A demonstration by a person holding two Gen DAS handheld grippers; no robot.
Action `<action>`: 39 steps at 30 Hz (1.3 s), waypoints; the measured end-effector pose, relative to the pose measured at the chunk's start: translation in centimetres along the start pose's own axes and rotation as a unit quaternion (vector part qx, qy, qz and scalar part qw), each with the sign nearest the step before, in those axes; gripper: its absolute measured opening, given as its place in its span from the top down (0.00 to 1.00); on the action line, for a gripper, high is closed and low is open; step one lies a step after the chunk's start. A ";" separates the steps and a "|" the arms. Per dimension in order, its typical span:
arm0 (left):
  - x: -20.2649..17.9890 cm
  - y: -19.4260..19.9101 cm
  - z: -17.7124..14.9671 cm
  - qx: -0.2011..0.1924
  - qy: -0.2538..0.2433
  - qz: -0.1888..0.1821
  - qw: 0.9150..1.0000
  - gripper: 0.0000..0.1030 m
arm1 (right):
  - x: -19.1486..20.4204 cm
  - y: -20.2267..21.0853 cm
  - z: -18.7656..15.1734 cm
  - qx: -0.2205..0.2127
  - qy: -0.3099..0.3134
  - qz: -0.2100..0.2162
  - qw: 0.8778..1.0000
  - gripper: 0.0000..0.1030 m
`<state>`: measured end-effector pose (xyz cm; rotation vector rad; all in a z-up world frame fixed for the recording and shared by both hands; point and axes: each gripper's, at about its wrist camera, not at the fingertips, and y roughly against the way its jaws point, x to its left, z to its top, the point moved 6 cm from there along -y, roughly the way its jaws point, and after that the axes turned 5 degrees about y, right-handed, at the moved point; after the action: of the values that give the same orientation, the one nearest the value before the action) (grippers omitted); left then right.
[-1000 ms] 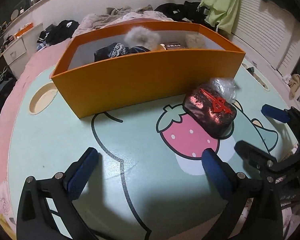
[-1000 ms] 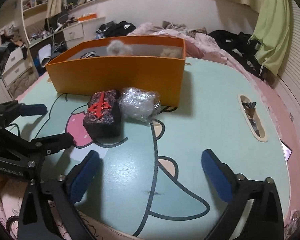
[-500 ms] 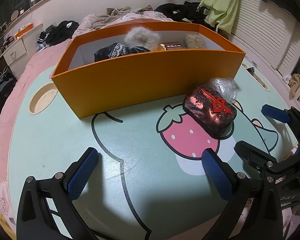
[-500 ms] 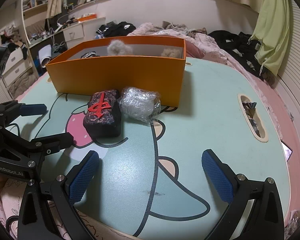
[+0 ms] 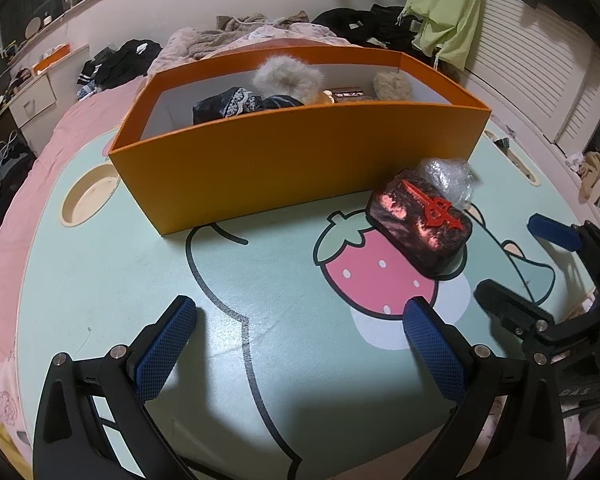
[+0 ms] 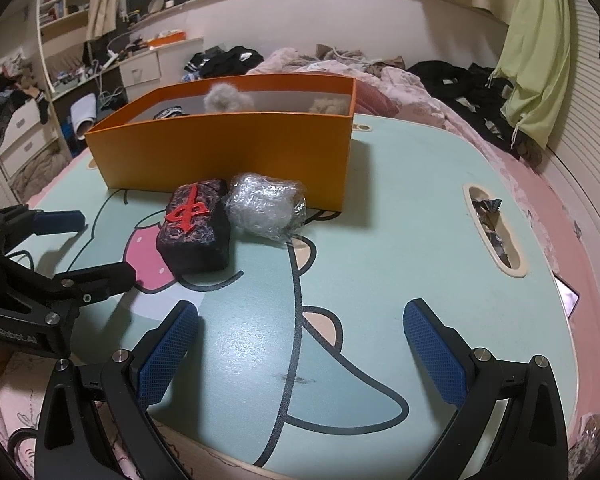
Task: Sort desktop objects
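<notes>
Currently, step: between picks; I judge the reach comes next.
Left gripper (image 5: pixel 300 344): mine, spread wide, holding nothing.
Right gripper (image 6: pixel 300 344): mine, spread wide, holding nothing.
Left on table (image 6: pixel 400 216): one black pouch (image 6: pixel 198 224), one plastic-wrapped bundle (image 6: pixel 266 208), touching, just before the box.
Orange box (image 5: pixel 300 160): one, several things inside.
Next: close on the pouch, lift over the wall.

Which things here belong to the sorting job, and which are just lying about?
Job: dark mahjong-tile pouch; clear plastic bundle; orange box.
Lying about: clothes on the bed; green cloth; wrappers in the table slot.
</notes>
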<state>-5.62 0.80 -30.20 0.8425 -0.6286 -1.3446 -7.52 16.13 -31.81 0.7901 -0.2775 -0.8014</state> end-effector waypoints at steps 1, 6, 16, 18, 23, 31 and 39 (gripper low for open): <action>-0.1 0.3 0.2 -0.003 0.005 0.001 1.000 0.00 | 0.1 0.0 0.0 0.000 0.000 0.000 1.000 0.00; -1.2 1.9 2.7 -0.026 0.043 -0.065 0.997 0.00 | 0.0 0.0 0.1 -0.002 0.000 0.001 1.000 0.00; -6.0 -2.0 5.2 0.027 0.018 -0.064 0.997 0.23 | 0.1 0.0 0.0 -0.002 0.000 0.001 1.000 0.00; -6.0 -2.7 4.5 0.038 0.011 -0.054 0.998 0.33 | 0.0 0.0 0.0 -0.002 -0.001 0.001 1.000 0.00; -4.8 -1.4 3.4 0.027 0.006 -0.069 0.997 0.59 | 0.0 -0.2 0.1 -0.002 0.000 0.001 1.000 0.00; -0.2 0.6 1.3 -0.010 0.032 -0.047 0.998 0.59 | 0.1 -0.2 0.1 -0.003 -0.001 0.001 1.000 0.00; 1.5 1.0 0.3 -0.020 0.041 -0.054 0.997 0.32 | 0.1 -0.1 0.0 -0.003 -0.001 0.001 1.000 0.00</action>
<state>-5.10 -0.71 -29.29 0.9046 -0.4958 -1.4083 -7.57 16.00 -31.90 0.7832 -0.2780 -0.8004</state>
